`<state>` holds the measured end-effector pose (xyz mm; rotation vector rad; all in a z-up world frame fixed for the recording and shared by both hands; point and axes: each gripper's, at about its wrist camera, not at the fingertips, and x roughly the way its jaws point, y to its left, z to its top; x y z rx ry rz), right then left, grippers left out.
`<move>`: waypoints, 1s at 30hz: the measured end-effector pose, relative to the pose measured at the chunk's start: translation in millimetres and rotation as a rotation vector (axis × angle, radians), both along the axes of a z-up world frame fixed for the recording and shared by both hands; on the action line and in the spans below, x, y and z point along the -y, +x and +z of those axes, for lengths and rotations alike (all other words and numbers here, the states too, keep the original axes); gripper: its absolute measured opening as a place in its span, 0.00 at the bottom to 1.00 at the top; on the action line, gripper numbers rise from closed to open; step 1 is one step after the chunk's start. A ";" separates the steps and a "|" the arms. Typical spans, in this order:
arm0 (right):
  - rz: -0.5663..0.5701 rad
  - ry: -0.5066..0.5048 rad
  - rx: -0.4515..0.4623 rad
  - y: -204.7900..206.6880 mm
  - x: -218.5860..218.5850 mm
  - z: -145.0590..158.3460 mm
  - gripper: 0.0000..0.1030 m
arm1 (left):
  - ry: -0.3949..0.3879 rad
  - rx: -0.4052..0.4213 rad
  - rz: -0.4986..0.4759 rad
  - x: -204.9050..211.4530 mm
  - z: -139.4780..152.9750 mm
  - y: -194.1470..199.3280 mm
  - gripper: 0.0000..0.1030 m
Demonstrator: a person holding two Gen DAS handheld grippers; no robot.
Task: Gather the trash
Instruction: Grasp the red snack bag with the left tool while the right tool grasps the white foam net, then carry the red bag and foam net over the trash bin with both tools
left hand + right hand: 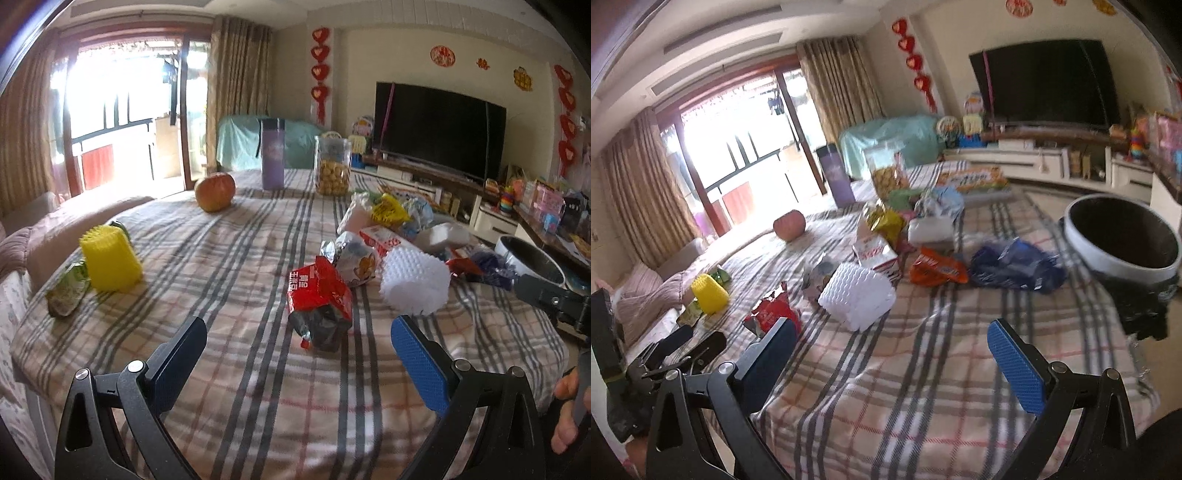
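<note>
From your left wrist view, your left claw hangs wide and empty over the plaid-covered worktop. The red snack wrapper lies just ahead between its fingers, with the white foam net to its right.

From your right wrist view, your right claw is spread wide too, holding nothing. The orange wrapper and blue wrapper lie ahead, near the white-rimmed bin at the worktop's right edge.

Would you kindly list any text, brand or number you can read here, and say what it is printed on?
Red snack wrapper: white Chinese print, too distorted to read.
Orange wrapper: lettering blurred.
Red-and-white carton: print blurred.
Purple tumbler: emblem too small.
Red wall decorations: characters not legible.
</note>
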<state>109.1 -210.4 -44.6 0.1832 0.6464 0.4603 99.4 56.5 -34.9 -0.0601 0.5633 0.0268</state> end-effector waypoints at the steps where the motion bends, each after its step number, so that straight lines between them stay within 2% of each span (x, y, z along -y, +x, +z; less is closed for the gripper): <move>1: 0.008 0.000 -0.018 5.7 -3.7 -2.7 0.98 | -0.006 -0.009 -0.003 -1.7 -0.6 8.0 0.98; 6: 0.046 -0.001 -0.112 34.6 -22.0 -19.6 0.86 | -0.025 -0.026 -0.015 -11.8 -5.0 37.3 0.97; 13: 0.085 0.029 -0.199 58.5 -37.9 -37.9 0.77 | -0.046 -0.067 -0.031 -15.6 -20.0 69.5 0.95; 15: 0.096 0.044 -0.222 64.5 -41.1 -42.6 0.69 | -0.046 -0.082 -0.039 -14.7 -25.2 76.7 0.87; 16: 0.100 0.049 -0.230 67.0 -42.5 -44.5 0.65 | -0.051 -0.090 -0.043 -14.4 -26.9 79.5 0.79; 17: 0.107 0.056 -0.242 69.6 -43.5 -46.8 0.56 | -0.063 -0.102 -0.054 -14.4 -29.7 82.7 0.71; 18: 0.111 0.060 -0.250 71.8 -44.4 -48.2 0.50 | -0.075 -0.112 -0.064 -14.2 -31.5 85.1 0.68; 19: 0.115 0.062 -0.257 73.5 -44.9 -49.9 0.38 | -0.088 -0.121 -0.075 -14.1 -33.1 87.3 0.61; 20: 0.119 0.065 -0.261 73.8 -44.5 -51.1 0.26 | -0.099 -0.126 -0.089 -13.5 -34.3 88.3 0.47; 22: 0.119 0.073 -0.254 72.4 -43.1 -50.3 0.20 | -0.106 -0.131 -0.107 -12.2 -34.1 89.3 0.31; 24: 0.126 0.074 -0.239 68.6 -40.1 -47.0 0.19 | -0.103 -0.121 -0.121 -8.8 -32.1 86.9 0.21; 25: 0.128 0.073 -0.232 66.9 -38.6 -45.7 0.19 | -0.097 -0.116 -0.127 -6.8 -30.4 84.5 0.17; 30: 0.131 0.093 -0.203 52.7 -20.2 -33.9 0.18 | -0.110 -0.102 -0.160 3.9 -23.8 72.1 0.15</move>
